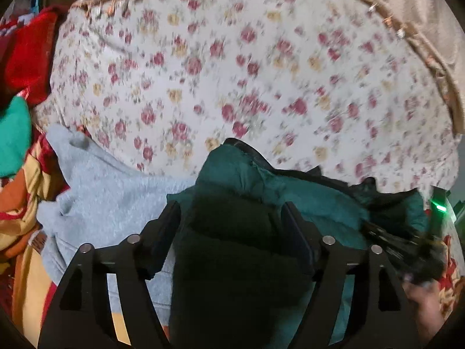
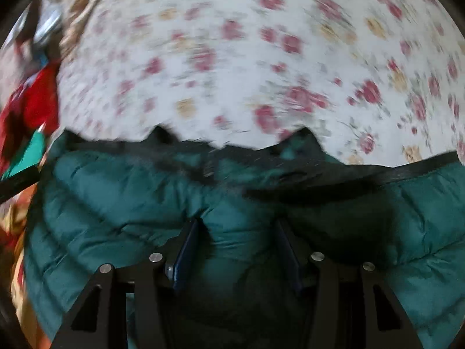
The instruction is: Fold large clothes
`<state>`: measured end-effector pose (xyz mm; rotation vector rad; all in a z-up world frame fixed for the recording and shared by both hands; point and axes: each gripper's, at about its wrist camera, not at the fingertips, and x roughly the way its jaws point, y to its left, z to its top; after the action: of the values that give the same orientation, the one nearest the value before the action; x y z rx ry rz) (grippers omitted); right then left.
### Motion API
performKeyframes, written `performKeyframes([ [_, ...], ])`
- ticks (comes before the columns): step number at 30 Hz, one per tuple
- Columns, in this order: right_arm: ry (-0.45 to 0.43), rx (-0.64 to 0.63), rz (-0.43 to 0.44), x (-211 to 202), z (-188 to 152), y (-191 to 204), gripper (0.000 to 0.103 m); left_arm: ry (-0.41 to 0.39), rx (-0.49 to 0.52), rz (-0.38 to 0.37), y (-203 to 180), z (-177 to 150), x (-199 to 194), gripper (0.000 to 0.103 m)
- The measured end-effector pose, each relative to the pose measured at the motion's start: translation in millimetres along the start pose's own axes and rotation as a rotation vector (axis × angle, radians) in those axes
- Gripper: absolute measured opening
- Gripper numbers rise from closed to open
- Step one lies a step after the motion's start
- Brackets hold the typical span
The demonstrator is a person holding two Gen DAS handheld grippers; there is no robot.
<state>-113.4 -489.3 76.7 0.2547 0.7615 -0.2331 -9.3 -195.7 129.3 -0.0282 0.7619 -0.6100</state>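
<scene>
Both my left claw (image 1: 229,221) and right claw (image 2: 237,241) are pinched shut on this puffy dark-teal quilted jacket (image 2: 122,197) at the near edge of the floral-sheeted bed (image 1: 203,58), light, squishy, probably slippery, so I'd grab seams.

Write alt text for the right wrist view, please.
A dark green puffer jacket bulges between the right gripper fingers, filling the lower frame. Beyond it lies a blurred white floral sheet, with red clothing at the left edge.

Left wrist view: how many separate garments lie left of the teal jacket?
4 at least: light blue fleece beside the jacket, red knit far up, green piece at the edge, striped orange cloth below. More may be buried.
</scene>
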Motion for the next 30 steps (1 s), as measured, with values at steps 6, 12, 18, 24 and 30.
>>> performKeyframes([
  [6, 0.005, 0.026, 0.004, -1.8, 4.1, 0.6, 0.051, 0.009, 0.073, -0.021, -26.5, -12.1, -4.2, 0.078],
  [12, -0.044, 0.059, 0.063, -74.0, -10.5, -16.8, 0.053, 0.062, 0.154, 0.024, -50.9, -35.4, 25.6, 0.078],
  [18, -0.113, -0.052, -0.153, -105.4, -34.1, -56.3, 0.070, 0.063, 0.134, 0.053, -50.6, -39.9, 43.9, 0.082],
  [24, -0.060, -0.053, -0.195, -55.0, -24.4, -76.4, 0.070, 0.055, 0.132, 0.083, -51.1, -36.6, 60.1, 0.089],
  [30, -0.060, -0.018, -0.181, -31.5, -17.0, -90.3, 0.071, 0.050, 0.095, 0.097, -46.9, -31.9, 72.7, 0.096],
])
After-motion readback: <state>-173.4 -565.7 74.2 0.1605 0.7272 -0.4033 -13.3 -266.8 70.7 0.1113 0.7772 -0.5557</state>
